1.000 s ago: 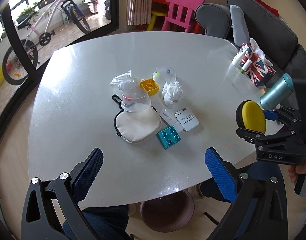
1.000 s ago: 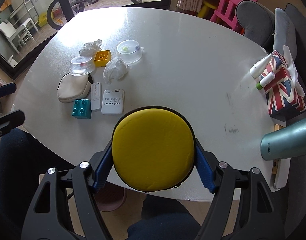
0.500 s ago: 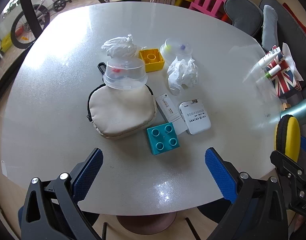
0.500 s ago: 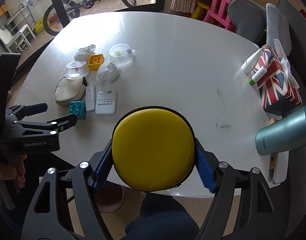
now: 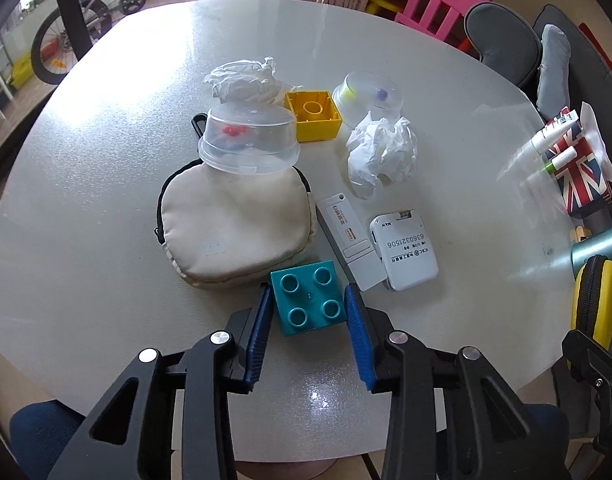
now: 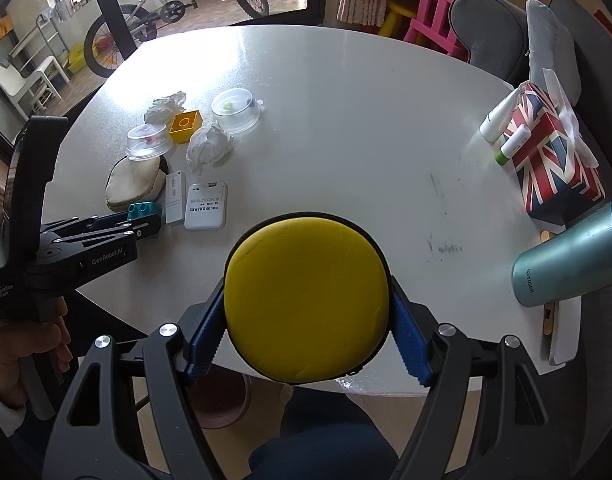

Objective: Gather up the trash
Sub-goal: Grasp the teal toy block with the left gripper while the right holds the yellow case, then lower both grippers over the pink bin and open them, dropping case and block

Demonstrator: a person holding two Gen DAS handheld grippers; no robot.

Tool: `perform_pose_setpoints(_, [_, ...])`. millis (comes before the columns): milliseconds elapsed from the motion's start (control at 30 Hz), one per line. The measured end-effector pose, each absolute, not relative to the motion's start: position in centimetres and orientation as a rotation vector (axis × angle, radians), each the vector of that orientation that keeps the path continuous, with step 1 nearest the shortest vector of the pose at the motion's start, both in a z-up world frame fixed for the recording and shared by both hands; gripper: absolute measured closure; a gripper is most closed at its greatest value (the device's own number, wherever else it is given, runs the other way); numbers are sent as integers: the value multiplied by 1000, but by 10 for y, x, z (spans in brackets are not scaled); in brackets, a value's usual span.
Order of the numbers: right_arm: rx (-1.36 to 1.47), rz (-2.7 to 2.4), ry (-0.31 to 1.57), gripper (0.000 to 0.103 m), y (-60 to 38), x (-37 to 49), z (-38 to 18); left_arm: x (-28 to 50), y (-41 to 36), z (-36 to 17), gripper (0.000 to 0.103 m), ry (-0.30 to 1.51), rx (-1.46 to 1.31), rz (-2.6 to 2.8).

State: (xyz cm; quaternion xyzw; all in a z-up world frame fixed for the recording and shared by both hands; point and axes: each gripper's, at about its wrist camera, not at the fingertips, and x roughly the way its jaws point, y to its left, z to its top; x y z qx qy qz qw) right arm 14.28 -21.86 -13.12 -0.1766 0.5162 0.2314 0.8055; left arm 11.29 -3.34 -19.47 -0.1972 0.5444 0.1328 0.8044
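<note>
My left gripper [image 5: 308, 312] has its blue pads against both sides of a teal toy brick [image 5: 307, 298] lying on the white table [image 5: 106, 160]. My right gripper [image 6: 306, 332] is shut on a round yellow zip case [image 6: 306, 296], held above the table's near edge. Two crumpled white tissues lie among the clutter, one [image 5: 381, 152] beside the yellow brick [image 5: 313, 115] and one [image 5: 244, 82] behind it. From the right wrist view the left gripper [image 6: 146, 220] sits at the teal brick [image 6: 144, 210].
A beige pouch [image 5: 234, 220], two clear plastic lids [image 5: 248, 140] [image 5: 367, 96], a white stick [image 5: 347, 236] and a white device [image 5: 403, 254] crowd the brick. A Union Jack tissue box [image 6: 553, 160] and teal flask [image 6: 573, 260] stand right. A pink bin [image 6: 222, 404] sits under the table.
My left gripper moved forward and down to the table and closed from wide open onto the teal brick. The right gripper kept hold of the yellow case.
</note>
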Motion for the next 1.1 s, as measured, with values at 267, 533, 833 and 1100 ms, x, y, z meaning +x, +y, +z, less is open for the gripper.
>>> perform_pose_setpoints(267, [-367,527,1089,29,-211,133,-124,101,-34,-182,68,1150,-374,205])
perform_pose_setpoints(533, [-386,587,1069,29,-203,96,-109,62,-28,-146,68,1123,-283,119])
perform_pose_setpoints(833, [-422,672,1065,29,-201,27,-101,-4,-31,-110,68,1112,-191,33])
perform_pose_setpoints(1100, [-438,767,1114,29,-196,-35,-115,-61,-43,-103,68,1104,-187,-37])
